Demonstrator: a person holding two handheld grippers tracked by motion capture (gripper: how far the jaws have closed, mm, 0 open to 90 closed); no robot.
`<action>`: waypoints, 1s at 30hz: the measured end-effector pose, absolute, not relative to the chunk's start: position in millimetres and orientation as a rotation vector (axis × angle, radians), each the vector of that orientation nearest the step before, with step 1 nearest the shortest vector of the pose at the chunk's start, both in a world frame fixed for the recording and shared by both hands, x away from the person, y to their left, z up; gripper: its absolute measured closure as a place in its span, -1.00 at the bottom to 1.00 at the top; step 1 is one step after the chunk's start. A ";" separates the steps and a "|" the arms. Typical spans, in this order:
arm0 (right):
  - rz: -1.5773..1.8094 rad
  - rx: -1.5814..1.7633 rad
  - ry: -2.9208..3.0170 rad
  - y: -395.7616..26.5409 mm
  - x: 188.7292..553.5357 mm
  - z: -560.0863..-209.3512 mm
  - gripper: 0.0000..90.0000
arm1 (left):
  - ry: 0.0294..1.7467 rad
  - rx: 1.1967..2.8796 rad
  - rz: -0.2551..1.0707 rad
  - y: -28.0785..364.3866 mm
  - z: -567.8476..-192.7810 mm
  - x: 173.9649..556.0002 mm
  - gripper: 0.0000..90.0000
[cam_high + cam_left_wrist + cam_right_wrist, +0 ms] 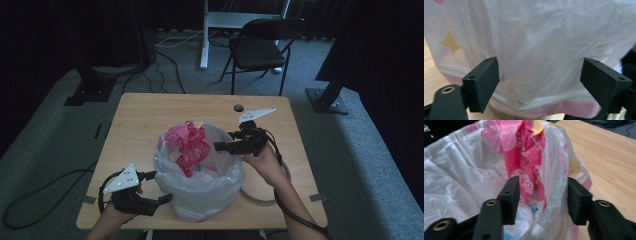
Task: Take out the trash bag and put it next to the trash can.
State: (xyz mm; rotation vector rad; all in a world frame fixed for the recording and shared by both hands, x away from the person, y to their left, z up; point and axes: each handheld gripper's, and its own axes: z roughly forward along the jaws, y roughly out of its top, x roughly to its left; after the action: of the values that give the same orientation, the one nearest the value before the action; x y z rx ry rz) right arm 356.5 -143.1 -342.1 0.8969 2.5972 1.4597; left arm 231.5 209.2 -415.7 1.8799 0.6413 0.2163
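Observation:
A small bin (200, 207) with a pink base stands near the table's front edge, lined with a white see-through plastic bag (210, 177). Crumpled pink printed plastic (187, 145) sticks up out of it. My left gripper (159, 187) is at the bin's lower left side. In the left gripper view its jaws stand wide on either side of the draped bag (541, 45), and the left gripper (540, 80) is open. My right gripper (225, 141) is at the bin's right rim. It (542, 197) straddles the bag's rim (554, 185) without pinching it, with the pink plastic (524, 157) just beyond.
The wooden table (150, 115) has a small round hole (239, 107) at its far edge. A cable loop (260, 199) lies to the right of the bin. A black folding chair (260, 47) and a white stand leg (204, 45) are on the carpet beyond the table.

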 end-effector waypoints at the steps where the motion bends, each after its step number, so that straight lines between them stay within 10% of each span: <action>1: 1.446 0.897 2.590 -143.1 356.0 -342.0 0.20 | 0.639 1.877 0.211 209.8 -415.7 230.8 -0.61; 15: 1.415 0.950 2.569 -145.9 361.1 -339.9 0.44 | 0.681 1.802 0.379 225.4 -402.3 228.1 0.74; 30: 1.407 0.922 2.511 -144.3 363.0 -328.6 0.67 | 0.618 1.754 0.417 227.2 -379.8 219.8 0.99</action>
State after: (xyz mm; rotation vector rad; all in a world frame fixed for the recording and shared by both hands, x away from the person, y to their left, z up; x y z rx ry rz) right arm 363.0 -144.3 -328.6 0.9223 2.5114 1.4071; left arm 219.8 227.2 -379.8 1.7538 0.6184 0.4168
